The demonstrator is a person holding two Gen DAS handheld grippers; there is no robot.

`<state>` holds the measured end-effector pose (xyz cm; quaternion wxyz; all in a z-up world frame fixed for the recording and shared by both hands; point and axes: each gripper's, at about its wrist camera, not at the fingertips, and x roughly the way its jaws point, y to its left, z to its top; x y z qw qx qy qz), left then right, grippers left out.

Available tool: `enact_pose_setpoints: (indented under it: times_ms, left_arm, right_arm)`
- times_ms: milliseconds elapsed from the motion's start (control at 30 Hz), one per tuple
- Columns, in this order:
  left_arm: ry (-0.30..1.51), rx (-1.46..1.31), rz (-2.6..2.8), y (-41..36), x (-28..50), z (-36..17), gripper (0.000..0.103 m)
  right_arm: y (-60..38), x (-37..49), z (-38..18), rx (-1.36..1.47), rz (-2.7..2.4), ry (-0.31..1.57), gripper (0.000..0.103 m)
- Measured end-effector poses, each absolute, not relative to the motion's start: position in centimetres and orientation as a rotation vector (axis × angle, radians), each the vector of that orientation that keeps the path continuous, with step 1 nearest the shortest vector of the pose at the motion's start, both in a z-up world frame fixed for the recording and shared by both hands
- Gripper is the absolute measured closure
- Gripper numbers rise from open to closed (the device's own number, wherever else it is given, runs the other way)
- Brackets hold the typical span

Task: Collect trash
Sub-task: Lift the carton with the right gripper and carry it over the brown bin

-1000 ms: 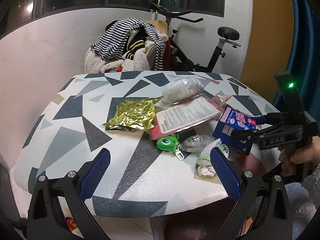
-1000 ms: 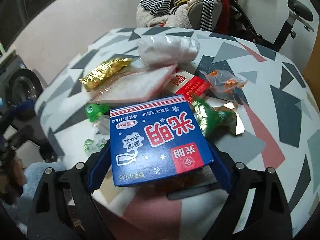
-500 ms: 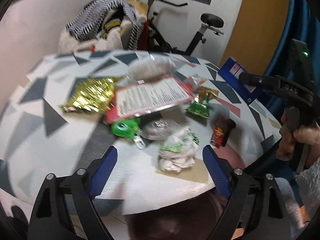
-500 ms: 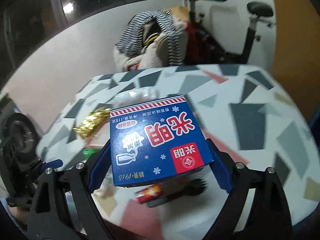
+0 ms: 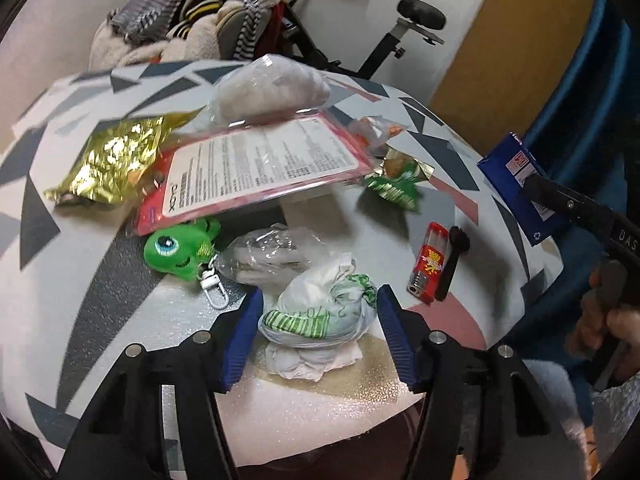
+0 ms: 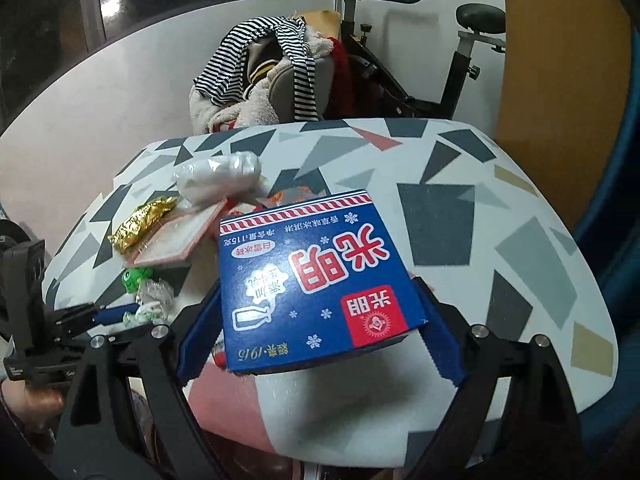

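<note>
Trash bag (image 5: 320,312), crumpled, sits on the counter (image 5: 120,320) between the left gripper (image 5: 320,336)'s closing jaws, pads not yet pressing. Right gripper (image 6: 320,320) clamps a blue carton (image 6: 312,276).

Left tool closes in on the crumpled bag; the carton rises off the bench

The left tool (image 5: 318,334) has dropped toward the crumpled white-and-green bag (image 5: 320,312), its jaws just narrowing around it. The right tool (image 6: 320,316) has carried the blue carton (image 6: 316,280) up and away from the bench (image 6: 460,216), uncovering a red lighter (image 5: 430,262).

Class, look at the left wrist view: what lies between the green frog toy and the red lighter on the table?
In the left wrist view, a crumpled clear bag and a knotted white bag lie between the frog toy and the lighter.
</note>
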<state>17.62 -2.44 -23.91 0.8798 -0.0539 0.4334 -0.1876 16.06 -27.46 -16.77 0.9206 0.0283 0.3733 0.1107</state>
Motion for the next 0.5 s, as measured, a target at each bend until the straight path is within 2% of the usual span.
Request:
enact_pose_setpoints:
  times_ms: [500]
  left_arm:
    - [0.846,-0.039,-0.433,-0.9,10.2,-20.4,0.046]
  right_arm:
    - [-25.7,9.8,-17.0,0.061,0.318,0.784,0.016]
